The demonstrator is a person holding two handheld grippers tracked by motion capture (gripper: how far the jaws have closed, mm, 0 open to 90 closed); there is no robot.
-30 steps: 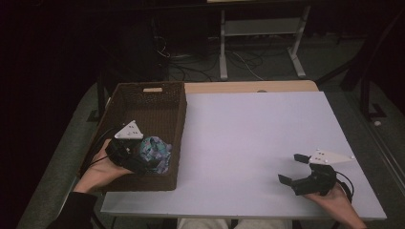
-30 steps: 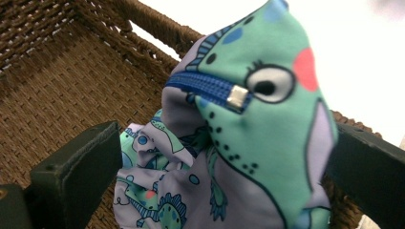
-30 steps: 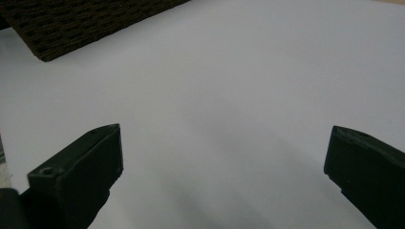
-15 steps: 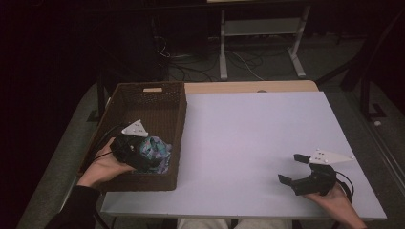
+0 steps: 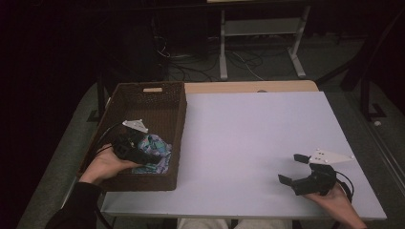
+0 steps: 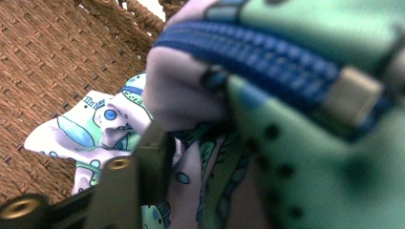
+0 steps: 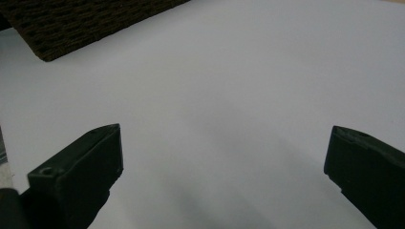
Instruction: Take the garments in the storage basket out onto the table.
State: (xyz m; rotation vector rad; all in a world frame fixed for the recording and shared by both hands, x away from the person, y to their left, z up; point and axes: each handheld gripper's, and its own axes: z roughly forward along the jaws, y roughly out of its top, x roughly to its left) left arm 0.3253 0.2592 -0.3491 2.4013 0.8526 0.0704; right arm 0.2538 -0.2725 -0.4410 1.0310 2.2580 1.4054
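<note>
My left hand-held gripper (image 5: 143, 151) has just been closing on the patterned pouch (image 5: 155, 151) (near end of the basket (image 5: 157, 95), worktop's left edge); I confirm bite before lifting; right hand-held gripper (image 5: 293, 169) gapes empty.

Quick count: one brown wicker basket (image 5: 168, 121), one patterned fabric bundle (image 5: 156, 149) in it, two handheld grippers, left (image 5: 138, 149) and right (image 5: 293, 170), one white worktop (image 5: 248, 143), one metal stand (image 5: 260, 36) behind.
</note>
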